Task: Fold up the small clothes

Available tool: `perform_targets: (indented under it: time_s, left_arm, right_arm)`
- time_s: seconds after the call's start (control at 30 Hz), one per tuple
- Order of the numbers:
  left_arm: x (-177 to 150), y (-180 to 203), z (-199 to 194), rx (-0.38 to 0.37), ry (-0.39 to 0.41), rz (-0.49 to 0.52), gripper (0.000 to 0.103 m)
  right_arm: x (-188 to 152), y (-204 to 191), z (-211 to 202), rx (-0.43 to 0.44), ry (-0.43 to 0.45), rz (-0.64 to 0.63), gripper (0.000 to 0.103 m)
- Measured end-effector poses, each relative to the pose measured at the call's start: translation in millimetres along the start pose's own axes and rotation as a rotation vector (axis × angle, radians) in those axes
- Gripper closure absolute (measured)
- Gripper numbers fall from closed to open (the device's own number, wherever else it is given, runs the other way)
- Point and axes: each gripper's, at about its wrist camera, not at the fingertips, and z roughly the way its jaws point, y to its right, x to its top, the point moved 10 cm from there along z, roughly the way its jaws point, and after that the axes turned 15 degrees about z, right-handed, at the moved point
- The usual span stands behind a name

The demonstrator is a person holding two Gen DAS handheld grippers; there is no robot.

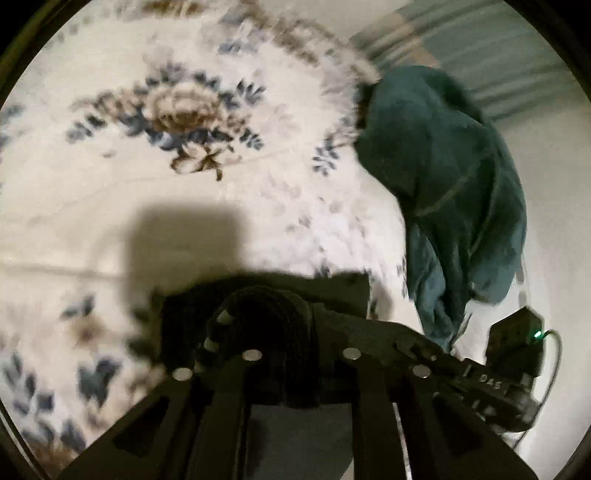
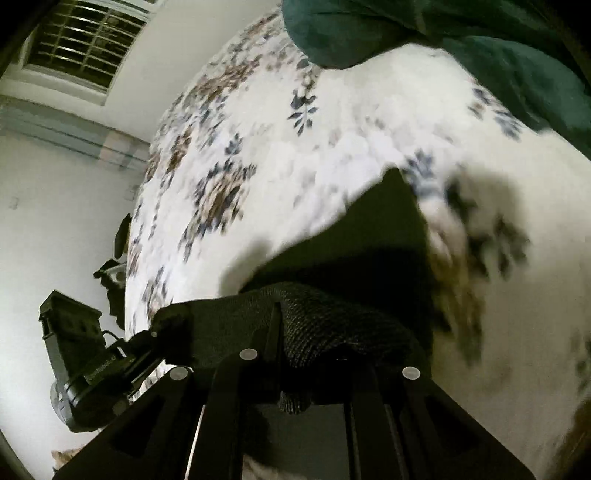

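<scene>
A small black knitted garment is stretched between my two grippers above a white floral bedsheet (image 1: 229, 177). My left gripper (image 1: 295, 325) is shut on one end of the garment (image 1: 273, 306). My right gripper (image 2: 291, 332) is shut on the other end of it (image 2: 332, 325). The other gripper shows at the right edge of the left wrist view (image 1: 513, 354) and at the left edge of the right wrist view (image 2: 74, 339). A dark teal garment (image 1: 443, 166) lies bunched on the bed, to the right in the left view and at the top in the right view (image 2: 406, 33).
The bedsheet (image 2: 295, 166) covers most of both views. A white wall (image 2: 55, 221) and a barred window (image 2: 81, 40) stand beyond the bed's edge. Both views are motion-blurred.
</scene>
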Motion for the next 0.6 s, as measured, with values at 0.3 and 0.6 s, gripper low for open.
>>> perform_targets:
  time_s: [0.3, 0.6]
  left_arm:
    - [-23, -32, -14, 0.054, 0.013, 0.025, 0.017]
    - [-160, -34, -65, 0.177, 0.033, -0.004, 0.015]
  right_arm:
    - [5, 55, -1, -0.066, -0.006, -0.019, 0.036]
    - [-57, 146, -1, -0.124, -0.145, 0.025, 0.033]
